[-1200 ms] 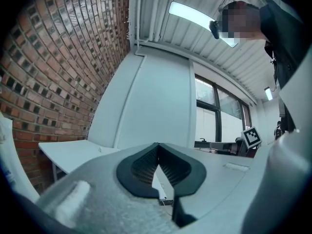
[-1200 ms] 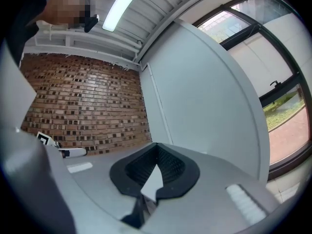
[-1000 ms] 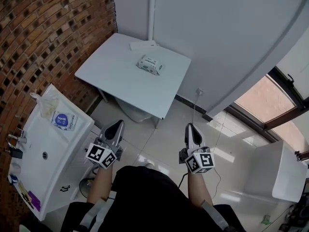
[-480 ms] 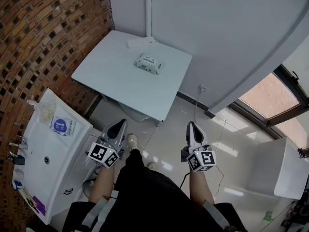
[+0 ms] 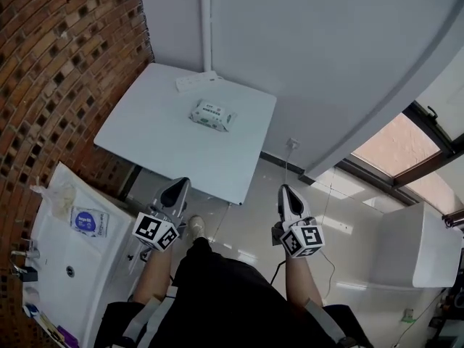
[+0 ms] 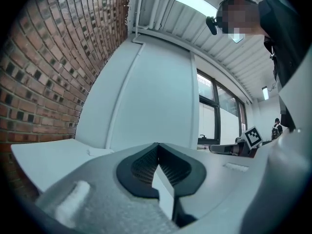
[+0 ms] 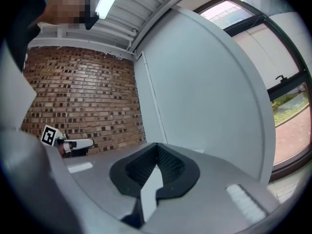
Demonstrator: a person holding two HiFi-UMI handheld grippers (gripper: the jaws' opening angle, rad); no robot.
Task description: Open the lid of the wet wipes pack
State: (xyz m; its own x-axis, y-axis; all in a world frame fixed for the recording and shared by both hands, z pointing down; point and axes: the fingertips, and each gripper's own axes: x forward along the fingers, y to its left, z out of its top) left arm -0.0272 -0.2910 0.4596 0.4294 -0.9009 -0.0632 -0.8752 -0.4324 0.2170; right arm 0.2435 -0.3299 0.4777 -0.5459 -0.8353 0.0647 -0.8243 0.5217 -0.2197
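Indoors, a person stands before a white bench [image 5: 167,140] with a claw in each hand, both pointing level toward it and both short of its near edge. The left claw [image 5: 176,188] is clenched, its ribbed pads pressed together with nothing between them. The right claw [image 5: 288,193] is clenched the same way and equally empty. The wet wipes pack [image 5: 213,114] lies flat on the bench, toward the far side, well apart from both claws; whether its lid is shut cannot be made out at this range. A small white block [image 5: 197,81] rests near the bench's back edge, just behind the pack and not touching it. A brick wall [image 5: 51,71] runs along the left, above a white washbasin [image 5: 65,256] carrying a blue-and-white packet [image 5: 88,221]. A window [image 5: 406,151] shows at right.
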